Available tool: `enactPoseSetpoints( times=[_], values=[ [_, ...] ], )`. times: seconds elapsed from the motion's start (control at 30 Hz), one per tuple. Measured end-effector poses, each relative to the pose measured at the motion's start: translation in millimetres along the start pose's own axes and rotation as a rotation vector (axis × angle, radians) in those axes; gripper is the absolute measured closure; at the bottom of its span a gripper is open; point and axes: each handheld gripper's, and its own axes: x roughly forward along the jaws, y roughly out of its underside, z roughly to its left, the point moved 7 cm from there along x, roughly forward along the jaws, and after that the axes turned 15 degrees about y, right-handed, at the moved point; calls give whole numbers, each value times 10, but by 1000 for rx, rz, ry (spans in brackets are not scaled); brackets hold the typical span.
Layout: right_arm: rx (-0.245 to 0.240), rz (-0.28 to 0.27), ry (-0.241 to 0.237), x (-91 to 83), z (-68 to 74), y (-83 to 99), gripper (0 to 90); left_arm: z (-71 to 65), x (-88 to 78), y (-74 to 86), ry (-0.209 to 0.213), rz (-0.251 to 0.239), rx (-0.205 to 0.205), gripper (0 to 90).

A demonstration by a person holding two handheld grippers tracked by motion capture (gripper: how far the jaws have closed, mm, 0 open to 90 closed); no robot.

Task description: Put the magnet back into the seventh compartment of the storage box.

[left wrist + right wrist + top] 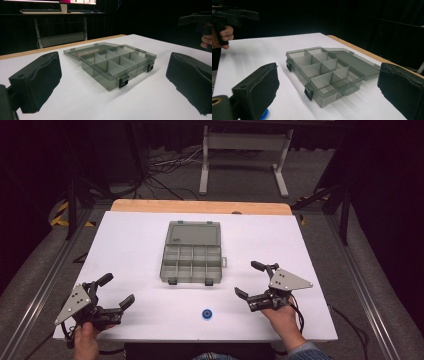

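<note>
Resting near the near-left corner of the bench point(130, 245), the left tool point(114, 291) has its jaws spread wide with nothing between them. The right tool point(251, 280) sits toward the near-right side, also wide apart and empty. Between them, around the middle of the bench, lies a grey compartment box point(191, 262) with its lid point(194, 233) folded flat toward the far edge and its two black latches facing the near edge. A small blue disc point(207, 314) lies near the near edge, just in front of the box and well apart from both tools.
</note>
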Motion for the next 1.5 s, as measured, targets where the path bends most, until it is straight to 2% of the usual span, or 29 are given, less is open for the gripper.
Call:
enactPoseSetpoints(
  times=[0.4, 0.5, 0.67, 0.77, 0.83, 0.87, 0.97, 1.07, 1.27, 1.37, 1.5],
  values=[
    [5, -4, -72, 180, 140, -90, 34, 10, -8, 7, 2, 1, -6, 8],
    [12, -5, -108, 239, 208, -125, 32, 6, -10, 4, 2, -1, -6, 8],
    [15, 0, -122, 283, 242, -146, 32, 12, -17, 5, -4, -4, -8, 8],
    [-11, 29, -111, 287, 254, -145, 34, 10, -16, 10, -3, 0, -11, 8],
    [-38, 75, -133, 288, 297, -132, 46, 10, -19, 10, -5, 0, -11, 8],
    [-38, 75, -133, 288, 297, -132, 46, 10, -19, 10, -5, 0, -11, 8],
    [-73, 146, -183, 287, 387, -144, 106, 11, -20, 10, -8, -1, -13, 8],
    [-111, 191, -205, 283, 440, -178, 140, 9, -20, 10, -9, 1, -12, 8],
    [-123, 252, -214, 309, 488, -213, 148, 10, -35, 11, -10, 0, -12, 8],
    [-130, 312, -244, 335, 518, -191, 160, 11, -37, 10, -10, 0, -12, 8],
    [-168, 399, -265, 370, 550, -178, 161, 9, -39, 10, -7, 5, -10, 8]
  ],
)
